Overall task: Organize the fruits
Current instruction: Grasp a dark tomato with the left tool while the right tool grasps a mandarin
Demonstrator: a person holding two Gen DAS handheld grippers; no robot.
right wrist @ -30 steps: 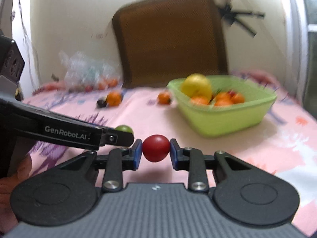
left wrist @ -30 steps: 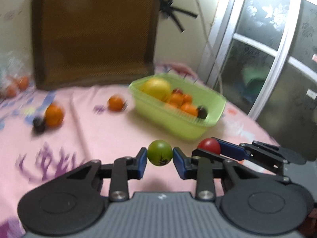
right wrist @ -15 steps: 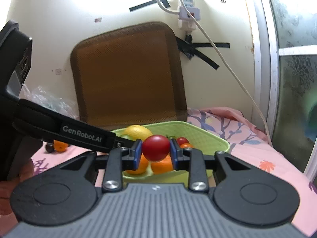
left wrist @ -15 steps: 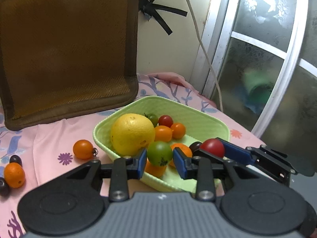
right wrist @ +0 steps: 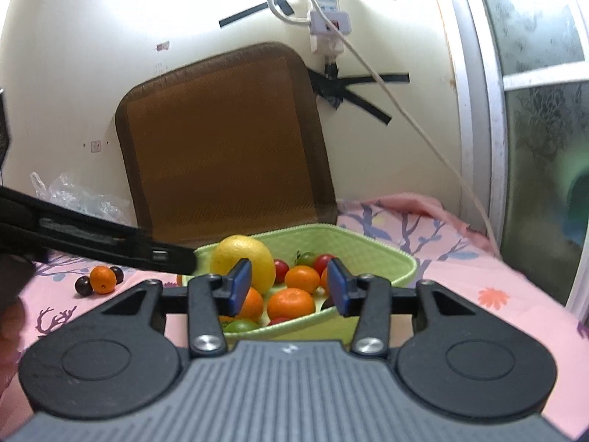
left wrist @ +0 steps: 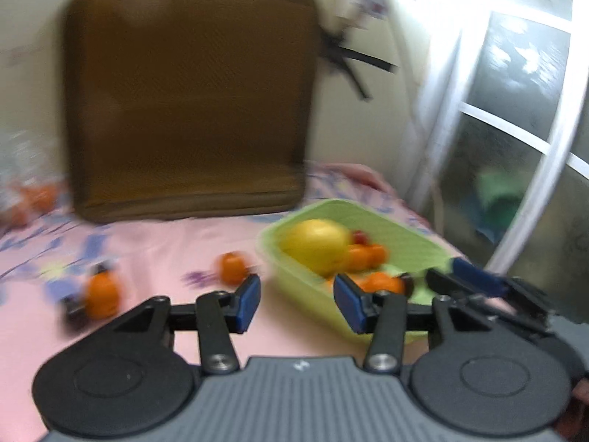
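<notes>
Green basket on pink floral cloth, holding large yellow citrus, oranges, small red and green tomatoes. Right gripper just above near rim, jaws apart, empty. Left gripper beside basket, jaws apart, empty. Loose orange between dark fruits, well left of basket.

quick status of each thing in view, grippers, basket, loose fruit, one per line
left gripper: open, holding nothing
right gripper: open, holding nothing, over the basket
green basket: on the pink cloth, holding fruit
yellow citrus: in the basket
green tomato: in the basket, at its near wall
orange mandarin: loose on the cloth, between two dark fruits
brown cushion: leaning against the wall
</notes>
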